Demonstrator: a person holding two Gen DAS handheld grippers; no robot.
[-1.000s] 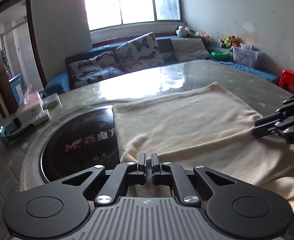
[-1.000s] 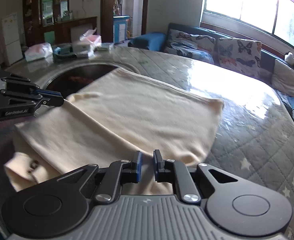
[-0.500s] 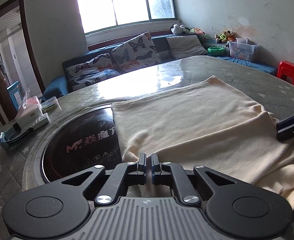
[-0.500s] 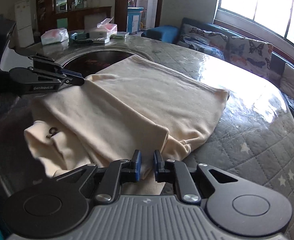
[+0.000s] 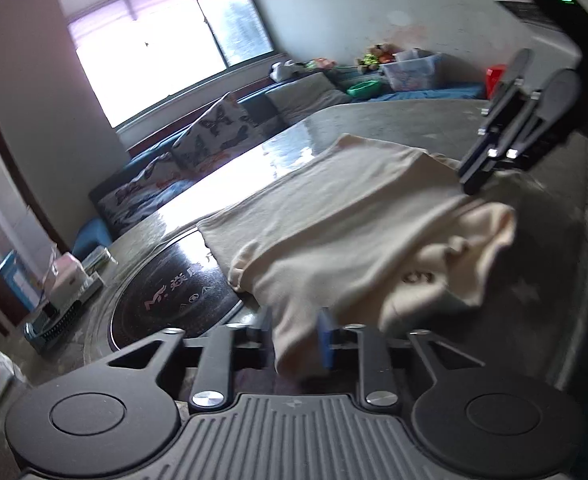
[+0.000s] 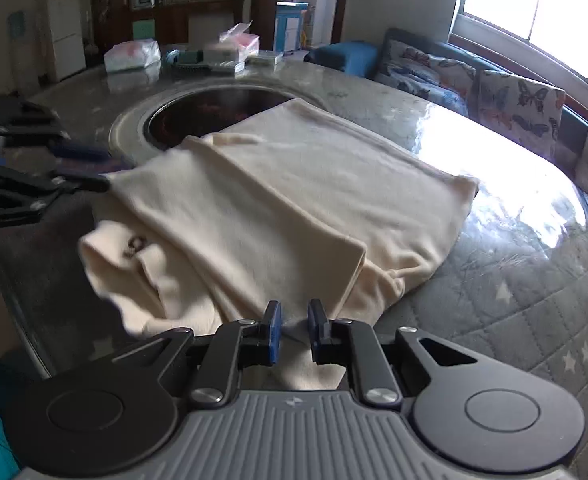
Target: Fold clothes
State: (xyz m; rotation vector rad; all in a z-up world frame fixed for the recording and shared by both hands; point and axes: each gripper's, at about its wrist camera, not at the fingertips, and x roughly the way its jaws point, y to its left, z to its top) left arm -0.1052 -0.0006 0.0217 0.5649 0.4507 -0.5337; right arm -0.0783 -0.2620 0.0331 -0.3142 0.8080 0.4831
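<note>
A home living room: sofa point(image 5: 229, 148) with butterfly cushions point(image 6: 520, 100); fridge point(image 6: 67, 46); round dining table point(image 6: 514, 292).

1. The left gripper point(image 5: 295, 336) sits at the bottom of the view. Its jaws stand apart, with cream fabric hanging between the blue-padded fingers point(image 5: 325, 338).
2. The cream garment point(image 5: 334, 216) extends ahead of the left gripper across the round table point(image 5: 414, 114). Its near edge is raised and bunched; its far portion lies flat.
3. A dark circular inset point(image 5: 169, 300) sits ahead and to the left of the left gripper. The garment's left edge overlaps it.
4. The right gripper point(image 5: 474, 178) enters from the upper right, tips at the garment's right edge. Jaw state is unclear.
5. A sofa with butterfly cushions point(image 5: 213, 132) stands beyond the table.
</note>
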